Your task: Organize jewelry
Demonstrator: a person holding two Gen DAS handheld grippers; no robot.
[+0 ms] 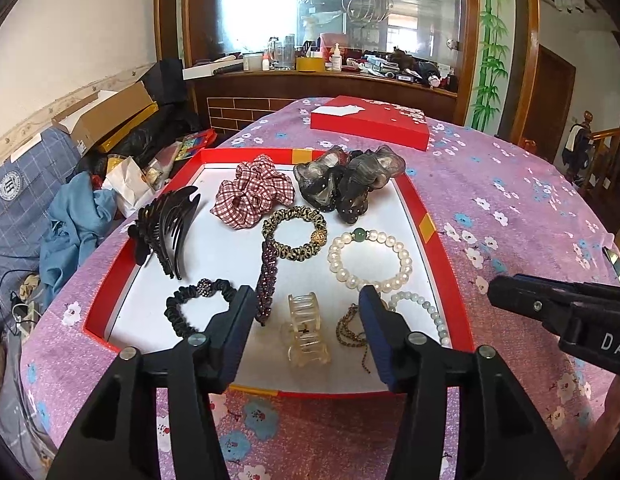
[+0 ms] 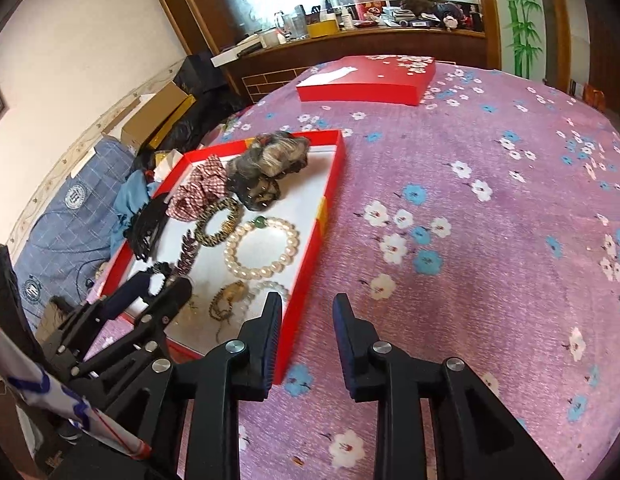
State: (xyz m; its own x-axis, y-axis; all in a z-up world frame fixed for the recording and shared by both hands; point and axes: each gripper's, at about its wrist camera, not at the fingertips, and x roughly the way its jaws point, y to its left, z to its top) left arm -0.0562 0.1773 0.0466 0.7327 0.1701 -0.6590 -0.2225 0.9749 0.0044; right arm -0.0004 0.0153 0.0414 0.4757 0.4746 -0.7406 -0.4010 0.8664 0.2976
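Note:
A red tray with a white floor (image 1: 423, 224) (image 2: 333, 184) lies on the table and holds hair pieces and jewelry: a black claw clip (image 1: 166, 228), a red checked scrunchie (image 1: 250, 196), grey scrunchies (image 1: 345, 182), a leopard hair tie (image 1: 296, 234), a pearl bracelet (image 1: 369, 258) (image 2: 262, 248), a black hair tie (image 1: 196, 304), a clear claw clip (image 1: 306, 330), a thin chain (image 1: 349, 330) and a pale bead bracelet (image 1: 425, 308). My left gripper (image 1: 308, 320) is open and empty over the tray's near end. My right gripper (image 2: 308, 320) is open and empty, over the tablecloth beside the tray's right wall.
A purple flowered cloth (image 2: 489, 220) covers the round table. A red box lid (image 1: 369, 122) (image 2: 365, 80) lies at the far side. Cardboard boxes and clothes (image 1: 90, 184) are piled left of the table. A cluttered wooden counter (image 1: 329, 68) stands behind.

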